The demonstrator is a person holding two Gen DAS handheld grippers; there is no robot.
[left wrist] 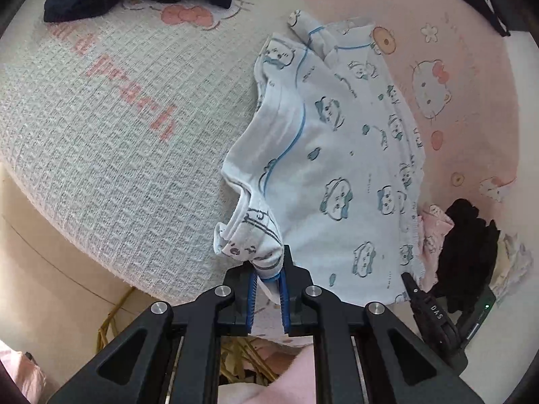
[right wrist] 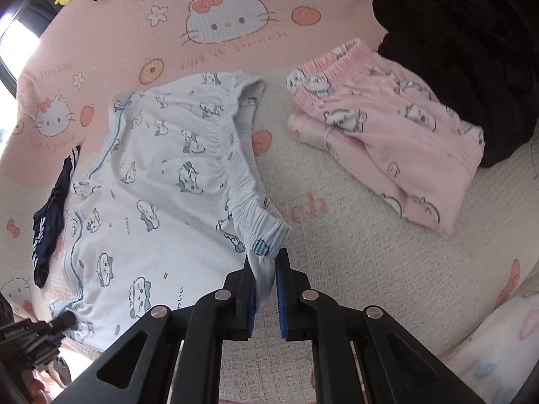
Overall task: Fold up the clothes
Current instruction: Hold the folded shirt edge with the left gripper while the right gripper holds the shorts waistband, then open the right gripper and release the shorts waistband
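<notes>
**Both my jaws clamped, both tilted down**

My left gripper [left wrist: 267, 271] points steeply downward, its two black arms drawn in until the blue pads [left wrist: 252, 289] stand nearly together; a bunched corner of the pale blue printed shorts [left wrist: 337, 155] is pinched between them. My right gripper [right wrist: 264, 274] angles down as well, its jaws pressed in on the elastic waistband edge of the same garment, cloth trapped between the blue pads. In the left wrist view my right gripper's black tip shows at the lower right; in the right wrist view my left one sits at the lower left.
</notes>
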